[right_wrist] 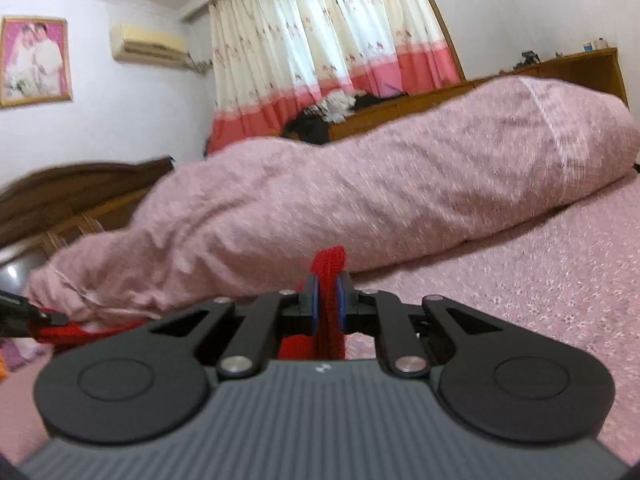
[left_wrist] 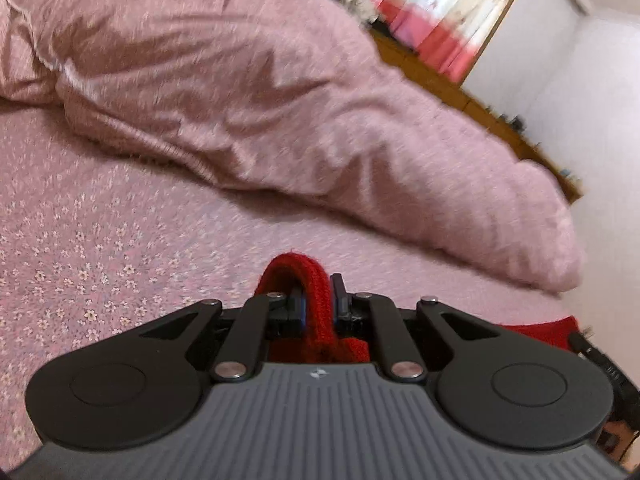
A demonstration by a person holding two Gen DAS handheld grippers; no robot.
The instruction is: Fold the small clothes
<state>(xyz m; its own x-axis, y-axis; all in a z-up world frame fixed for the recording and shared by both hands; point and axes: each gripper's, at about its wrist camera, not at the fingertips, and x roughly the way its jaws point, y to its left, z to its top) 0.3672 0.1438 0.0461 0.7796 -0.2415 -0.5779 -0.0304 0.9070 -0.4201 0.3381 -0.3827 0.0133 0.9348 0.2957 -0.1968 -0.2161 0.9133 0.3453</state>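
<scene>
We hold two black grippers over one bed (left_wrist: 92, 216) with a pink flowered sheet. The left gripper (left_wrist: 316, 294) has its fingers clamped on a fold of one red knitted garment (left_wrist: 318, 320), which loops just past their tips. The right gripper (right_wrist: 329, 298) has its fingers clamped on another edge of that garment, poking up between them. Beyond both pairs of fingers lies one bunched pink quilt (right_wrist: 360, 200).

Counted around the bed (right_wrist: 540, 272): two hand-held grippers, left (left_wrist: 318, 292) and right (right_wrist: 329, 300), one red knitted garment (right_wrist: 330, 280) above it, one rolled pink duvet (right_wrist: 360, 184) on it, one curtain (right_wrist: 320, 40), one framed photo (right_wrist: 35, 60) and one air conditioner (right_wrist: 148, 46) beyond it.
</scene>
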